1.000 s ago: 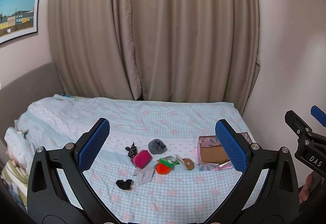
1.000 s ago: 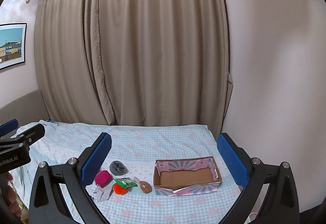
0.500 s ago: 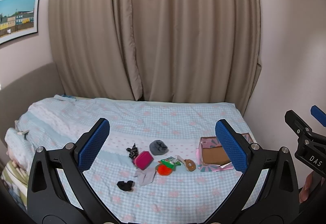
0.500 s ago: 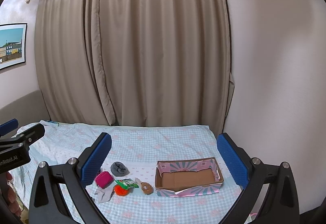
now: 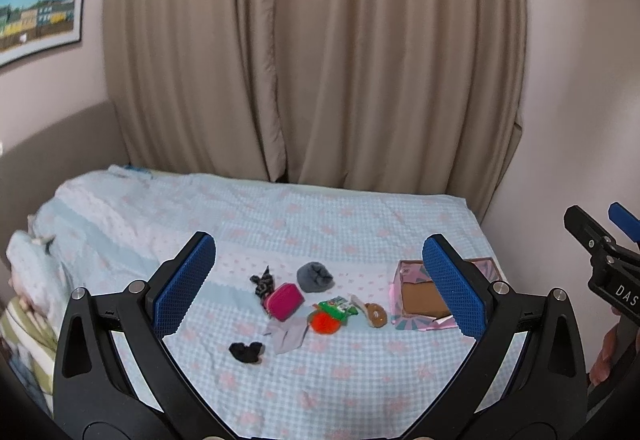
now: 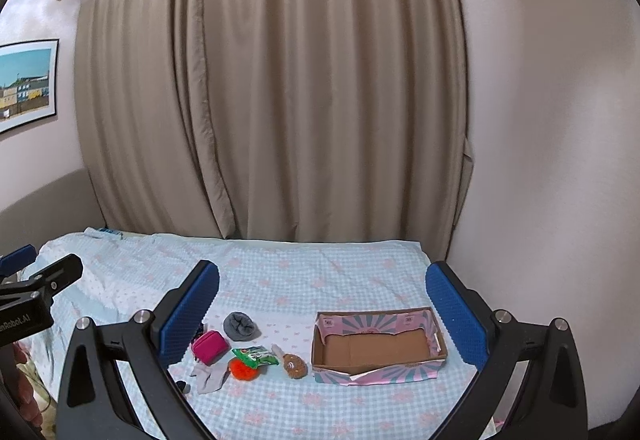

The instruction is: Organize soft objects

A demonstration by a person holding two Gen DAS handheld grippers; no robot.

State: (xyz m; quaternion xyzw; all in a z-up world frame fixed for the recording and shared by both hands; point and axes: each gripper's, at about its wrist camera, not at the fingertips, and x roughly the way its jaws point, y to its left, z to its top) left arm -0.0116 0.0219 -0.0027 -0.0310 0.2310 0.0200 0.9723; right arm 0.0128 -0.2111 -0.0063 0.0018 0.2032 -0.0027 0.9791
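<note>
We hold both grippers above the near end of a bed point(image 5: 360, 215) covered in a pale blue checked spread with pink flowers, and neither touches anything: the left gripper point(image 5: 318, 280) has its blue-padded fingers spread wide with nothing between them, and the right gripper point(image 6: 322, 314) is spread just as wide and likewise empty. The soft objects lie in a loose cluster on the spread, left of an open cardboard box point(image 6: 378, 350) with pink and teal patterned sides, whose brown inside is bare. In the cluster we see a rolled grey sock point(image 5: 315, 276) farthest back, a magenta pouch point(image 5: 285, 300) just in front of it, and a dark patterned scrunchie point(image 5: 262, 282) beside the pouch. A pale grey cloth point(image 5: 289, 334) lies flat below the pouch, touching an orange fluffy item point(image 5: 325, 323) that is partly covered by a green packet point(image 5: 338, 306). A brown plush piece point(image 5: 375, 314) sits nearest the box but apart from it, and what may be a black sock point(image 5: 247, 352) lies alone nearest us, too small to tell for sure. Beige curtains point(image 6: 272, 79) hang behind the bed, and a framed picture point(image 5: 40, 7) is on the left wall
</note>
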